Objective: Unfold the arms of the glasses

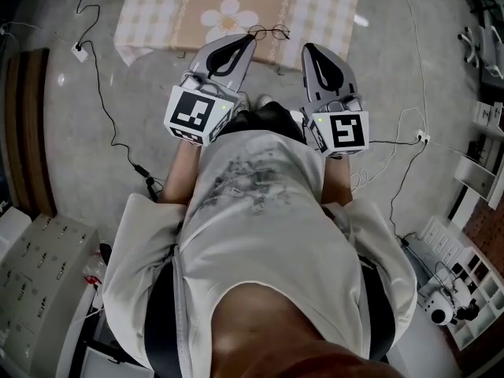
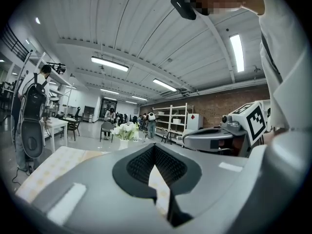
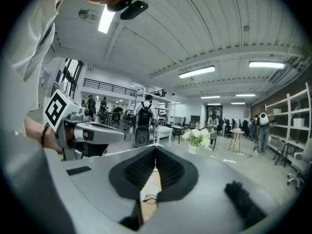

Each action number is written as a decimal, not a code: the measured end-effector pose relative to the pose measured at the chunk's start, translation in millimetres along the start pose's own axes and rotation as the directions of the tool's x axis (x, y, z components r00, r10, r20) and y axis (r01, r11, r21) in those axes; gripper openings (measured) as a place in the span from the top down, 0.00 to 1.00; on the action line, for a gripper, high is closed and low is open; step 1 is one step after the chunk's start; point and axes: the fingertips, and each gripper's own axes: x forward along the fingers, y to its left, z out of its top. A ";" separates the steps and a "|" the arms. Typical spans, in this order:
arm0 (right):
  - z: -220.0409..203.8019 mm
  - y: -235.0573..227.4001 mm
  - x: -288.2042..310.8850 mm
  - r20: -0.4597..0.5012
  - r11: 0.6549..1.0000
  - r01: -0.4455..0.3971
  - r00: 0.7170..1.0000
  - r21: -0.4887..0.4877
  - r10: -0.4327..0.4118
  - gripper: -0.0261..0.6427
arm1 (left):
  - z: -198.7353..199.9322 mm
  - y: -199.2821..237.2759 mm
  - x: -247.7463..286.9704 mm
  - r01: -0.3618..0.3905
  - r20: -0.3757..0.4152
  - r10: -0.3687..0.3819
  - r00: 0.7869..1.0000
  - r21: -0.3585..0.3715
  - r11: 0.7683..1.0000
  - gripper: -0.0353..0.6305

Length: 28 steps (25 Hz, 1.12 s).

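— Presently, where are the glasses [image 1: 268, 31] lying?
— At the near edge of the checked tablecloth [image 1: 157, 14], upper centre of the head view. Nothing is touching them, and they are too small to tell how the arms are sitting.
— And the grippers?
— The left gripper [image 1: 246, 39] and right gripper [image 1: 309, 50] are both hovering just below the glasses in the frame, jaws clenched on nothing. In my judgement the unfolding is not yet beginning.

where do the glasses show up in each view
Head view: the glasses lie at top centre, at the near edge of the checked tablecloth.
Left gripper view: not in it.
Right gripper view: low centre, small, seen through the gap in the gripper's body.
Shared landmark: the tablecloth, at lower left in the left gripper view and under the glasses in the right.
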 end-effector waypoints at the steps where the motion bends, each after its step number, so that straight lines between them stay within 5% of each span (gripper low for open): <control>1: -1.5 -1.2 1.7 -0.004 1.000 0.001 1.000 -0.001 -0.001 0.94 | -1.6 1.2 1.8 0.002 -0.005 -0.002 1.000 0.000 1.000 0.93; 28: -47.5 -49.0 68.7 -0.102 0.995 -0.099 0.990 0.023 0.101 0.94 | -50.2 37.2 71.1 0.016 -0.107 -0.015 0.994 0.010 1.000 0.93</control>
